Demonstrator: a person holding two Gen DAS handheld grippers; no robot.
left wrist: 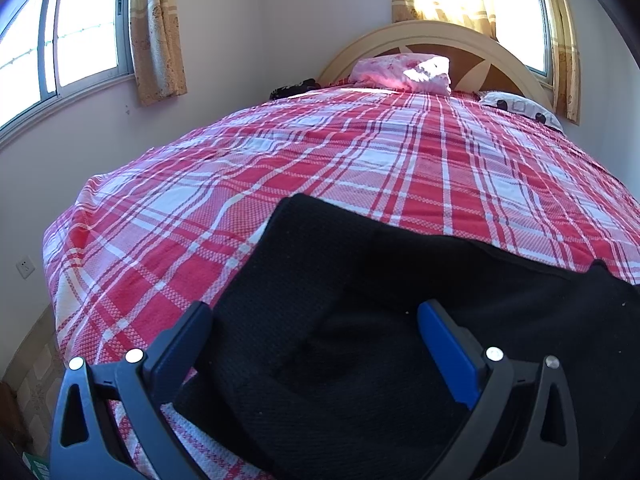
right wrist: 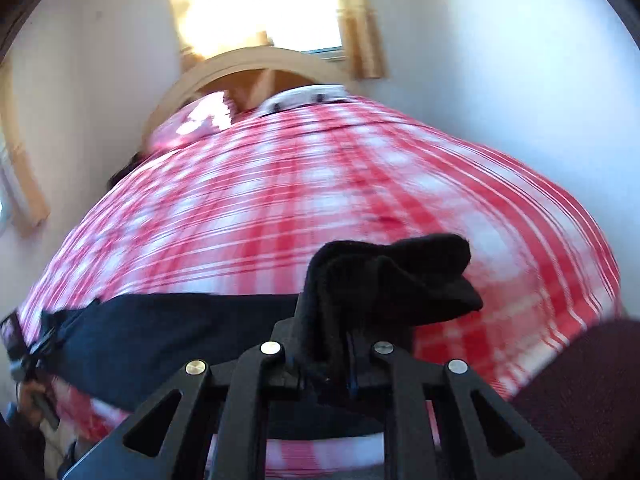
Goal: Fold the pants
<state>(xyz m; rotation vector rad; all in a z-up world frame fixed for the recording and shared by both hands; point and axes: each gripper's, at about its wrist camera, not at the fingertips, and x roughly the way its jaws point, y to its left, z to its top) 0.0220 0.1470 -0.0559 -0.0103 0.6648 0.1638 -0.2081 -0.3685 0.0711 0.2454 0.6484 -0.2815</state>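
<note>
Black knit pants (left wrist: 360, 312) spread across the lower centre and lower right of the left wrist view, on a red-and-white plaid bedsheet (left wrist: 320, 160). Left gripper (left wrist: 316, 320) at the bottom edge, fingers spread wide over the dark cloth, gripping nothing. In the blurred right wrist view, right gripper (right wrist: 326, 344) at lower centre, fingers pressed together, pinching a bunched fold of the pants (right wrist: 384, 276). Pink pillow (left wrist: 400, 72) against an arched wooden headboard (left wrist: 472, 46) at upper right.
</note>
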